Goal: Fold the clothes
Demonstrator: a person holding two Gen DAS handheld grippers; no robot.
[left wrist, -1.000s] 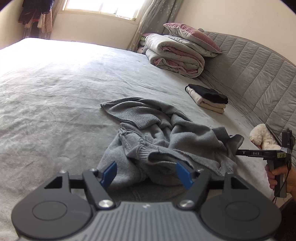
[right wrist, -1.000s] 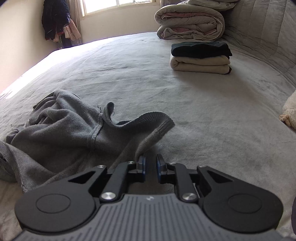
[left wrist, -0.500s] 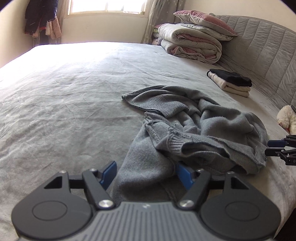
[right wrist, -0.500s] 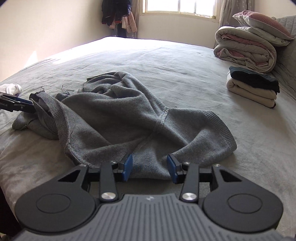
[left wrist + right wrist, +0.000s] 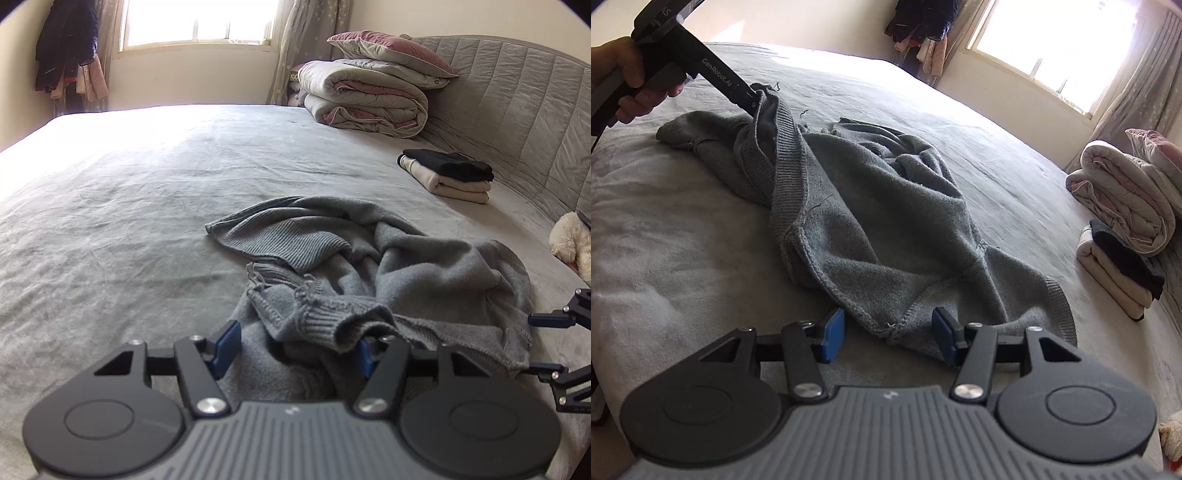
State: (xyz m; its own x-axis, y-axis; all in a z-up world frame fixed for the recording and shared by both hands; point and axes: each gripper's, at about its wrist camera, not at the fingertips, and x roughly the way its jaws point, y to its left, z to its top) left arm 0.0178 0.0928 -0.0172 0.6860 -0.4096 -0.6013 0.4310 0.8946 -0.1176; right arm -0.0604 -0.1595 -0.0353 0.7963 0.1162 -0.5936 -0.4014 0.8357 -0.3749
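"GenRobot.AI" on left gripper [image 5: 753, 105]

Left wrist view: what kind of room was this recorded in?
Most likely a home bedroom: a wide bed with a padded headboard, a rolled duvet under pillows, and clothes hanging beside the window.

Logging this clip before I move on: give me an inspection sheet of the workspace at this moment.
Surface: grey bed cover, lightly wrinkled.
Job's things: grey sweater crumpled, unfolded; folded clothes stack by the headboard.
Clutter: rolled duvet with pillow on top; white plush toy at the bed edge.
Grippers: left gripper open, sweater hem bunched between its fingers; right gripper open at the sweater's edge.
Cables: dark cord below the hand, mostly out of frame.
Surroundings: bright window, curtain, clothes hanging in the corner.
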